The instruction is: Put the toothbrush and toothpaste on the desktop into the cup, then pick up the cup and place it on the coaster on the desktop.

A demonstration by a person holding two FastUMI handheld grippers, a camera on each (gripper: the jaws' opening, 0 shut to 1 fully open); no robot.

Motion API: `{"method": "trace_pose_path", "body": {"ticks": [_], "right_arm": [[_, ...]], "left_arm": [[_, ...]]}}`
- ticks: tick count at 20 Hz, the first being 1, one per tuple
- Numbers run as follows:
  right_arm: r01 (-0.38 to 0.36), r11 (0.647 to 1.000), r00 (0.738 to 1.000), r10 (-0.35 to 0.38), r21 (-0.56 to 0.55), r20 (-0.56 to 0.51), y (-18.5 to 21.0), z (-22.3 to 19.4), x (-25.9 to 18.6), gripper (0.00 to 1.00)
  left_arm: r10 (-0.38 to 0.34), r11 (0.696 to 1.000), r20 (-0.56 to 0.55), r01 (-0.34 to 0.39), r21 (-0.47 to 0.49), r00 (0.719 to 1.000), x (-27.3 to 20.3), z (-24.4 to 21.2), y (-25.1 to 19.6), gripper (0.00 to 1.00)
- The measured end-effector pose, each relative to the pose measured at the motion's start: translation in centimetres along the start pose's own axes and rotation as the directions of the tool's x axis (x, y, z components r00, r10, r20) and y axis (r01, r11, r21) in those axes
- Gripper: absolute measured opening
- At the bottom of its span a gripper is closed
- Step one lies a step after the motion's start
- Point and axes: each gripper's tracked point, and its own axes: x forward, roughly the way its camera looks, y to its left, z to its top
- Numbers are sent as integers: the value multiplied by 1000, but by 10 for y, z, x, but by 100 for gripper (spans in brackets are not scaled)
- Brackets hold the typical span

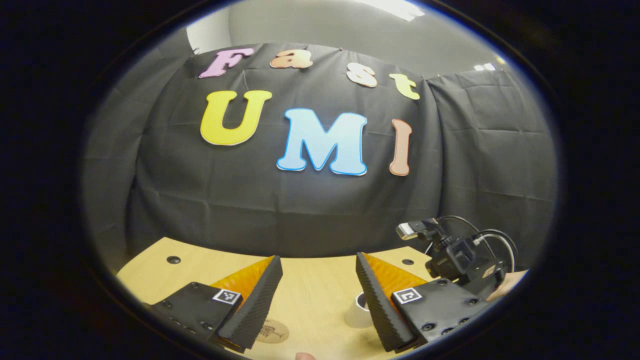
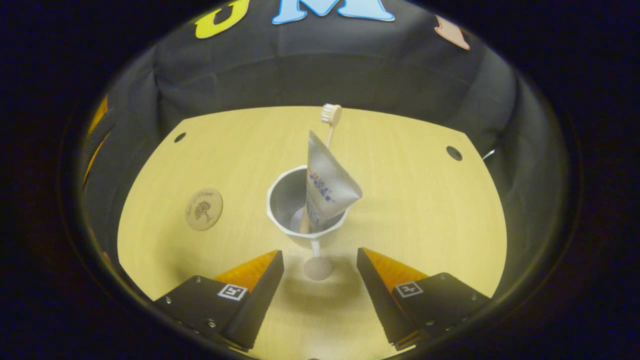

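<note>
Right gripper view: right tongs (image 2: 320, 265) spread, empty, near cup (image 2: 306, 206); toothpaste (image 2: 327, 185), toothbrush (image 2: 331, 120) leaned inside. Off-centre grasp might tip cup before coaster (image 2: 204, 209).

A black creased cloth (image 1: 300, 200) hangs as the booth's wall across the middle of the left gripper view. Above it, grey wall (image 1: 310, 25) and a bright ceiling light (image 1: 395, 7) at the top. Below lies a pale wooden tabletop (image 2: 410, 200) with small dark holes (image 2: 454, 153) near its far corners.
</note>
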Motion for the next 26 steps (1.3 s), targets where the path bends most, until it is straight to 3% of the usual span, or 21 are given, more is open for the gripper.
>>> {"method": "trace_pose_path", "body": {"ticks": [2, 3, 5, 6, 14, 15, 18, 20, 21, 22, 24, 25, 26], "right_arm": [[7, 1000, 1000, -7, -14, -22, 1, -1, 7, 92], [10, 1000, 999, -10, -21, -33, 1, 0, 9, 91], [20, 999, 998, -23, -44, -62, 1, 0, 14, 91], [27, 998, 997, -32, -59, -76, 0, 0, 19, 91], [25, 993, 984, -45, -115, -175, 1, -2, 37, 89], [18, 993, 983, -38, -114, -182, 5, -2, 38, 83], [11, 995, 980, -31, -103, -198, 6, -2, 43, 75], [11, 995, 978, -31, -97, -208, 6, -2, 45, 75], [7, 996, 976, -26, -89, -215, 7, -2, 45, 61], [6, 996, 976, -24, -86, -218, 7, -4, 45, 61], [9, 998, 971, -23, -59, -239, 5, -8, 46, 53], [7, 999, 971, -17, -41, -237, 5, -8, 57, 30], [12, 999, 971, -21, -39, -236, 4, -2, 44, 30]], "left_arm": [[17, 1000, -11, -18, -22, 1000, -4, -4, 7, 99], [24, 999, -17, -25, -33, 1000, -5, -6, 9, 94], [36, 998, -23, -37, -46, 999, -8, -7, 14, 99], [43, 998, -25, -44, -49, 999, -9, -7, 17, 95], [66, 997, -21, -67, -45, 998, -16, -6, 30, 94], [67, 997, -23, -68, -47, 998, -16, -6, 31, 99], [72, 996, -26, -74, -52, 997, -18, -8, 33, 94], [74, 996, -28, -75, -53, 997, -18, -8, 33, 95], [76, 996, -29, -77, -52, 997, -19, -9, 35, 95], [78, 996, -28, -79, -52, 997, -19, -9, 36, 99], [80, 995, -32, -81, -53, 996, -21, -10, 37, 99], [81, 995, -35, -82, -54, 996, -21, -11, 38, 99], [85, 995, -37, -87, -55, 996, -22, -12, 39, 94]]}}
